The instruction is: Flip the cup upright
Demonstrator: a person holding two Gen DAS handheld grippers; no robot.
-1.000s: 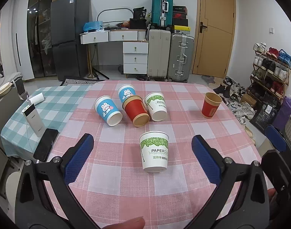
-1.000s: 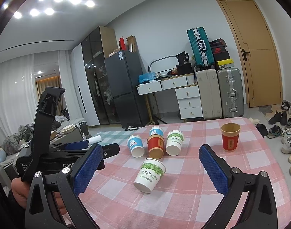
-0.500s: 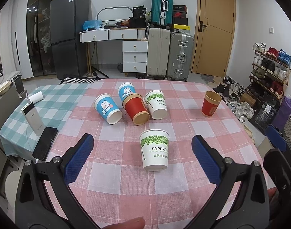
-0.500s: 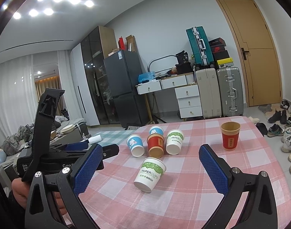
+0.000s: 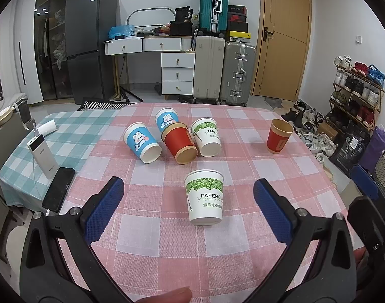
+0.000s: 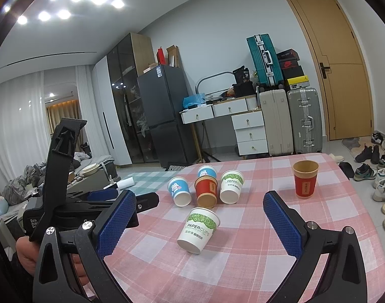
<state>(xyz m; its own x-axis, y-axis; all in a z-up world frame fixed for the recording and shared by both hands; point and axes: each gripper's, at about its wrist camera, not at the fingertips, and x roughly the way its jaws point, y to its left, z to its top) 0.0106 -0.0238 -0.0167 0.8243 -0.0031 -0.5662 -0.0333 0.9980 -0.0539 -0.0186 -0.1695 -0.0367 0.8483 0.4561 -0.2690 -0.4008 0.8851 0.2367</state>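
A white and green paper cup [image 5: 204, 200] stands upright on the pink checked tablecloth [image 5: 152, 242], in front of my open, empty left gripper [image 5: 188, 212]. It also shows in the right wrist view [image 6: 198, 229]. Behind it, several cups lie on their sides: a blue rabbit cup [image 5: 142, 142], a second blue cup [image 5: 166, 118], a red cup [image 5: 179, 143] and a white and green cup [image 5: 207, 136]. A red cup [image 5: 278, 136] stands upright at the right. My right gripper [image 6: 198, 221] is open and empty, with the left gripper's body [image 6: 73, 202] at its left.
A power bank [image 5: 43, 157] and a black phone [image 5: 59, 189] lie on the green checked cloth at the table's left. Beyond the table are a fridge [image 5: 88, 48], drawers, suitcases [image 5: 224, 70], a door and a shoe rack [image 5: 356, 88].
The near white and green cup, tilted one second ago, now stands straight. Both grippers have barely moved and stay open.
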